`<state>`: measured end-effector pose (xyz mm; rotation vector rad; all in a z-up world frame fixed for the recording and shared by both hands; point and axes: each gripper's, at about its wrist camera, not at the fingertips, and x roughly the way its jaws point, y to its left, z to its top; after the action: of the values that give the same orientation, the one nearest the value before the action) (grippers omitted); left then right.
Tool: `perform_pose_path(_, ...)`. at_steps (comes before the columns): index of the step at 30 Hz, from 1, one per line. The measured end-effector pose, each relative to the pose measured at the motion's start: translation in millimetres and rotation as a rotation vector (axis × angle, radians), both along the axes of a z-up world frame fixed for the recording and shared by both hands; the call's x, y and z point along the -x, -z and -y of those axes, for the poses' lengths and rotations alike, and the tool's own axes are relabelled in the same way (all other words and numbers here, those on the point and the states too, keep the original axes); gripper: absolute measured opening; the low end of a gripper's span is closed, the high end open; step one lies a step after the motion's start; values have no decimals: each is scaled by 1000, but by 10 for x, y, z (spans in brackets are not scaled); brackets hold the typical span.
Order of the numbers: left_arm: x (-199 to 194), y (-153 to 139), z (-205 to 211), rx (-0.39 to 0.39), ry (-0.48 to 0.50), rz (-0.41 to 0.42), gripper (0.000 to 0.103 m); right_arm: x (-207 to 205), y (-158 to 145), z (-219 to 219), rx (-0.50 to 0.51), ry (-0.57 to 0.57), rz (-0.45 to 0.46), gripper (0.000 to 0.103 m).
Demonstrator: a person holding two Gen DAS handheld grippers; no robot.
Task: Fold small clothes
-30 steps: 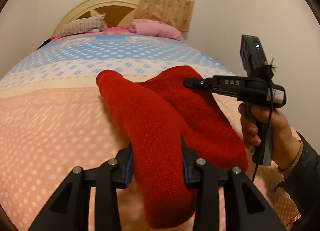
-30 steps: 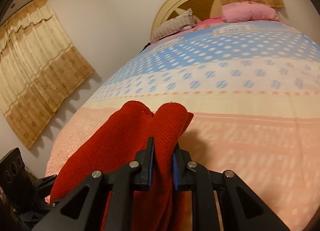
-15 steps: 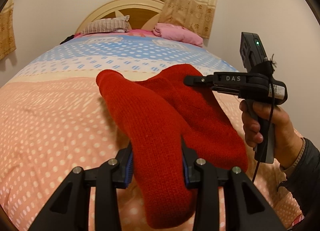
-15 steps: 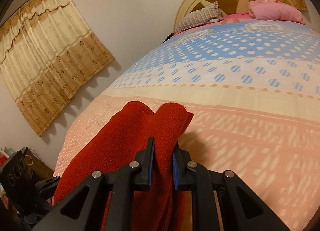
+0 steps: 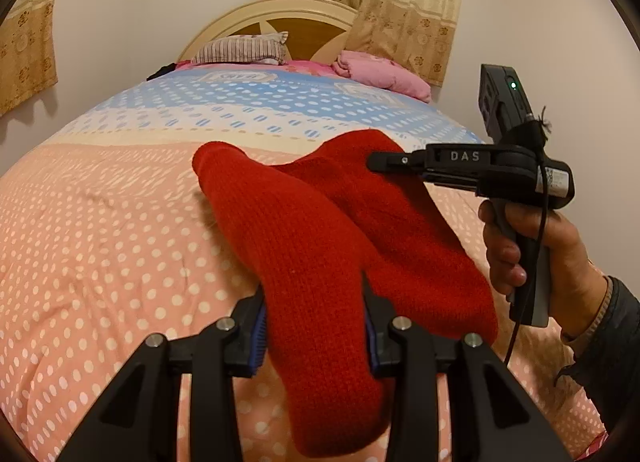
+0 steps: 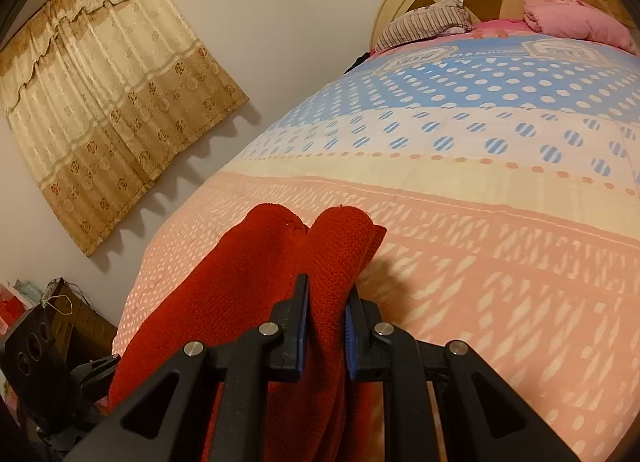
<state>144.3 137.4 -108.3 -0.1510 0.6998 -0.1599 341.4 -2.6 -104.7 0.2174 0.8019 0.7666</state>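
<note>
Left wrist view. A red knitted garment (image 5: 320, 262) is suspended above the bed (image 5: 100, 242), spanning between the two tools. The left tool (image 5: 314, 336) is clamped on one end of the garment: the knit fills the gap between its blue-padded fingers (image 5: 259, 336) and a tongue of fabric hangs below them. The right tool (image 5: 376, 162) enters from the right, held by the person's right hand (image 5: 532, 254); its tip meets the far edge of the garment. From this side view its opening cannot be read. The garment appears doubled lengthwise, with two rounded ends pointing toward the headboard (image 5: 276, 21). A striped pillow (image 5: 240, 49) and a pink pillow (image 5: 380, 73) lie at the head of the bed.

Right wrist view. The right tool (image 6: 326, 318) is closed narrowly on a bunched fold of the red garment (image 6: 248, 282), knit pressed between both pads. The remainder trails down and left toward the left tool (image 6: 96, 366), partly visible at the lower left. A curtain (image 6: 100, 101) hangs on the wall beyond the bed.

Assessment. The garment is gripped at both ends and carried clear of the bed; a first fold seems made. Judged outstanding: laying it down flat, completing any further fold, and releasing both tools.
</note>
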Motion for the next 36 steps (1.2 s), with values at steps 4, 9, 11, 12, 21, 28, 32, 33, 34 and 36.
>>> perform_pose_path(4, 19, 53, -79, 6, -13, -7, 39, -19, 28, -112, 2, -12, -7, 15)
perform_pose_path(9, 87, 68, -123, 3, -21, -3, 39, -69, 52, -209, 4, -26, -19, 15)
perform_pose_path(11, 109, 77, -151, 4, -27, -4, 39, -79, 55, -245, 7, -33, -21, 15)
perform_pose_path(12, 120, 84, -163, 4, -30, -4, 39, -82, 60, -257, 8, -35, -23, 15)
perform_pose_path(21, 198, 182, -244, 7, -38, -19, 39, -99, 126, -335, 12, -48, -43, 15)
perform_pose_path(28, 220, 260, -267, 33, -52, -30, 45, -133, 172, -362, 27, -29, -48, 15)
perform_pose_path(32, 230, 315, -294, 44, -74, -40, 54, -149, 229, -342, 31, -10, -61, 15)
perform_pose_path(33, 234, 320, -299, 46, -77, -39, 56, -152, 244, -339, 34, -6, -63, 15)
perform_pose_path(34, 238, 325, -301, 45, -80, -39, 56, -158, 253, -336, 36, -2, -64, 15)
perform_pose_path(36, 233, 331, -305, 40, -87, -37, 61, -176, 285, -321, 40, 10, -73, 15)
